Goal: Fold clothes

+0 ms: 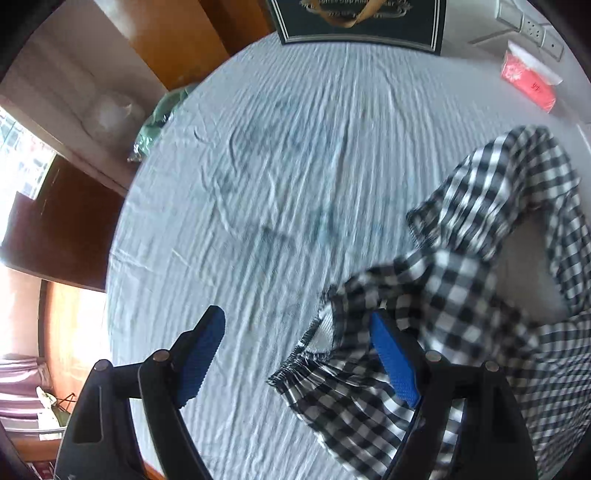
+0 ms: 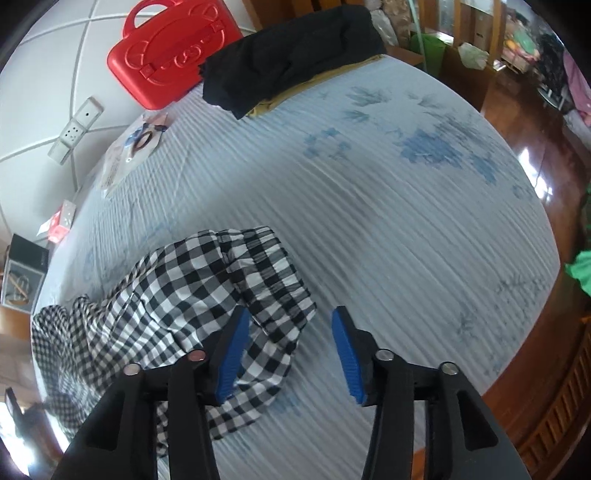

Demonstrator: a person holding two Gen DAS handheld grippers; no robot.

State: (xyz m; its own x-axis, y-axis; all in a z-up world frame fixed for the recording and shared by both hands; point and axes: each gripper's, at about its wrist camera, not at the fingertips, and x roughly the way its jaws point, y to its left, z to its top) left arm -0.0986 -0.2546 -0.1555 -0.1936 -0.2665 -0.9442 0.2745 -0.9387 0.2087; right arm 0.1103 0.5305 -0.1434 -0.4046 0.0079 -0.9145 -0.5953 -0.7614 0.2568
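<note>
A black-and-white checked garment (image 1: 461, 295) lies crumpled on the pale blue striped sheet (image 1: 277, 166). In the left wrist view it fills the lower right, its gathered waistband near my right blue pad. My left gripper (image 1: 299, 350) is open and empty, hovering over the garment's edge. In the right wrist view the checked garment (image 2: 192, 291) lies at lower left. My right gripper (image 2: 290, 349) is open and empty above its near corner, the left pad over the cloth, the right pad over bare sheet (image 2: 388, 192).
A pile of folded dark clothes (image 2: 291, 55) and a red plastic case (image 2: 170, 55) sit at the far edge. A paper packet (image 2: 129, 151), a red packet (image 1: 528, 81) and a dark bag (image 1: 362, 22) lie by the wall. Wooden floor (image 2: 535, 129) lies beyond the edge.
</note>
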